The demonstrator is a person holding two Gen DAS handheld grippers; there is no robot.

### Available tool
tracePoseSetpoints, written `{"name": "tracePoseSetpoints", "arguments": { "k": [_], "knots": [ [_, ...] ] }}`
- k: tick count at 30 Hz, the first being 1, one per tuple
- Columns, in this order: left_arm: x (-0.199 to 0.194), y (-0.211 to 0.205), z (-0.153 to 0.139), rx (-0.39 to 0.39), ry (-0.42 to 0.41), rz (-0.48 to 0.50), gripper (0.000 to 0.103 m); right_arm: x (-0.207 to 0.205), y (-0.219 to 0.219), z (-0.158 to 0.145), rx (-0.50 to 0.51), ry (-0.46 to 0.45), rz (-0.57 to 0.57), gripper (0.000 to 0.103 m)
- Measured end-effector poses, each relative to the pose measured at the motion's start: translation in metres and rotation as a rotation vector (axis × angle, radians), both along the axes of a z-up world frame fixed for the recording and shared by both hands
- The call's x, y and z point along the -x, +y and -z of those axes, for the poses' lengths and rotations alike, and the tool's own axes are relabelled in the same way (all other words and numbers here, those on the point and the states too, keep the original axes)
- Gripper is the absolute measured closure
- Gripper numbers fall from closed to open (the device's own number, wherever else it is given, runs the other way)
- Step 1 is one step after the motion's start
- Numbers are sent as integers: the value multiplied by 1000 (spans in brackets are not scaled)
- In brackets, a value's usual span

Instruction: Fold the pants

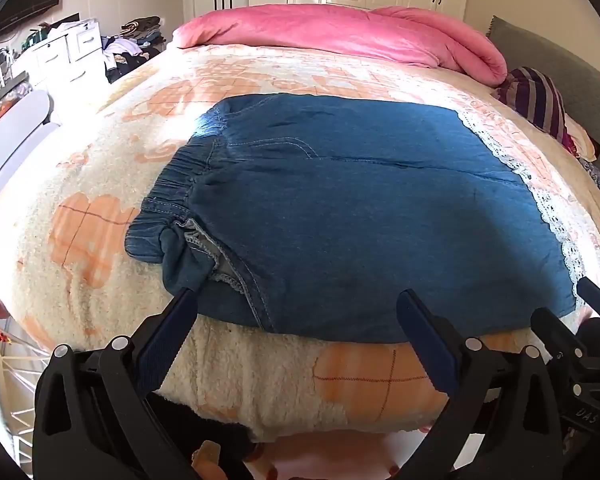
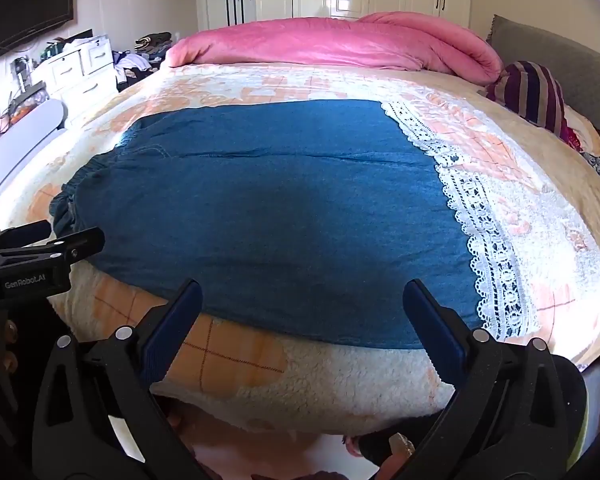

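Observation:
Blue denim pants (image 1: 360, 208) lie flat across the bed, the elastic waistband (image 1: 172, 184) to the left and a white lace hem (image 1: 556, 224) to the right. My left gripper (image 1: 296, 304) hangs open over the near edge by the waistband corner, nothing between its fingers. In the right wrist view the pants (image 2: 260, 216) fill the middle and the lace hem (image 2: 484, 248) runs down the right. My right gripper (image 2: 303, 288) stands open over the near edge toward the hem end. Each gripper shows at the edge of the other's view: right gripper (image 1: 564, 300), left gripper (image 2: 70, 234).
The pants rest on a fleecy cream and orange blanket (image 1: 100, 240). A pink duvet (image 1: 340, 36) is bunched at the far side, with a striped pillow (image 1: 540, 96) and a grey headboard (image 1: 572, 72) at right. White drawers (image 1: 72, 56) and clutter stand at left.

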State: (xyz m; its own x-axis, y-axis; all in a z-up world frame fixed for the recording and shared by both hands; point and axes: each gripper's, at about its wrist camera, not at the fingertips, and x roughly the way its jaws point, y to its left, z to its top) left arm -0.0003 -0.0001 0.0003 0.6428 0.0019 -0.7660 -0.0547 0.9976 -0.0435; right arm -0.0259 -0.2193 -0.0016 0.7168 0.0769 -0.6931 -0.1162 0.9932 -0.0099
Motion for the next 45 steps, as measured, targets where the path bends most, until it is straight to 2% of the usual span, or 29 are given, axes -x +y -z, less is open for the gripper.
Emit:
{"name": "tracePoseSetpoints", "arguments": {
  "k": [45],
  "knots": [
    [4, -9, -3, -12, -5, 45, 4, 1, -5, -1, -12, 7, 19, 8]
  ]
}}
